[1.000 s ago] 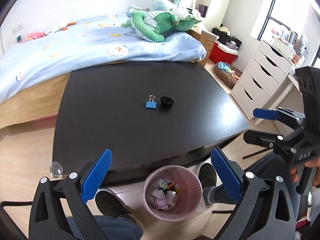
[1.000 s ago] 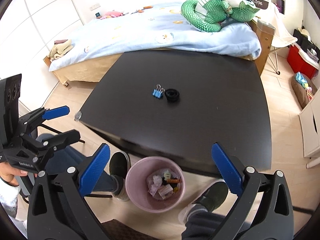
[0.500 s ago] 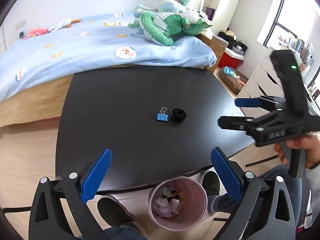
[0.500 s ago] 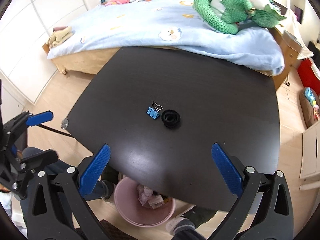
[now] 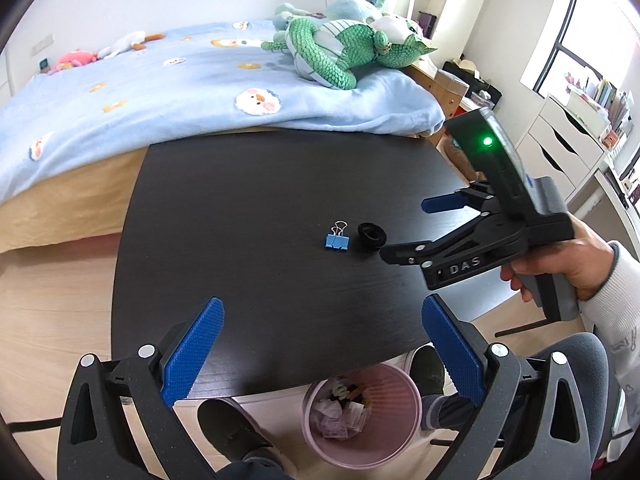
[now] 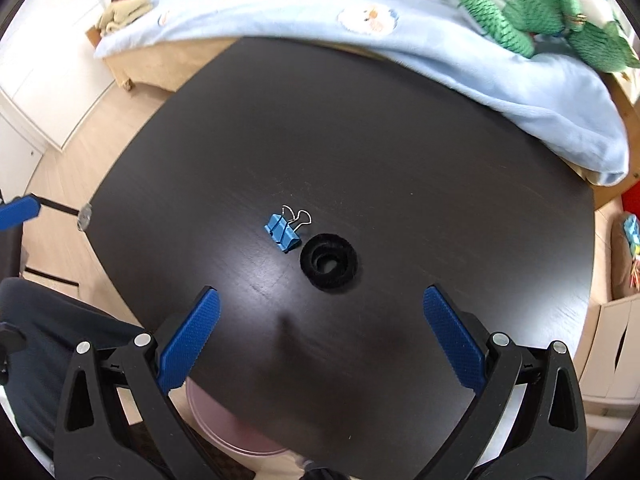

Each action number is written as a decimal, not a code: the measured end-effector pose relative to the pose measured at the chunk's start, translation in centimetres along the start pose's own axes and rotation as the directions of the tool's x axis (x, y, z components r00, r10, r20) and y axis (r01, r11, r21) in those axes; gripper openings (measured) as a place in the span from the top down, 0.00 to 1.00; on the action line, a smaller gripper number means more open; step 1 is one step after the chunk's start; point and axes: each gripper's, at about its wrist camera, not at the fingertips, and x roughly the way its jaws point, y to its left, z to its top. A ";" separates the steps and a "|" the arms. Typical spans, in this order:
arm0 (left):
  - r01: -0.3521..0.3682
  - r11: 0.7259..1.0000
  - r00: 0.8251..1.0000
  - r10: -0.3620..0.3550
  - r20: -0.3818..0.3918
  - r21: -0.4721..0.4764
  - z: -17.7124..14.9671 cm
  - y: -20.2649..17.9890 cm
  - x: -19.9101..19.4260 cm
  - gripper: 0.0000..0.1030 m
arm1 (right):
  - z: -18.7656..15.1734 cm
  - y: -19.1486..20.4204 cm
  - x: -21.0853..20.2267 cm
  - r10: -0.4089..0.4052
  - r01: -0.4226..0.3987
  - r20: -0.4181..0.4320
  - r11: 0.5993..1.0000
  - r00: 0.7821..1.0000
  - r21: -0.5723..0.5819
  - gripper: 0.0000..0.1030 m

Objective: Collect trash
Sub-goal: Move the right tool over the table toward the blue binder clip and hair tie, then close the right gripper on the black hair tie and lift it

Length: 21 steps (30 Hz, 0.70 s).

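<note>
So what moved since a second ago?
The right gripper came up from beside the table and out over it, toward the black ring. The left gripper moved forward a little. Both are open and empty. The blue clip, ring and pink bin stayed put.

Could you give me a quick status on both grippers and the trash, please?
Left gripper open, empty. Right gripper open, over the table near the hair tie and binder clip. Nothing in the way.
</note>
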 end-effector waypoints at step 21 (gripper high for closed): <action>0.008 1.000 1.000 -0.008 -0.021 -0.014 0.3 0.5 1.3 0.07 | 2.0 -0.3 4.4 -0.016 0.011 -0.076 0.998 0.997 -0.065 0.43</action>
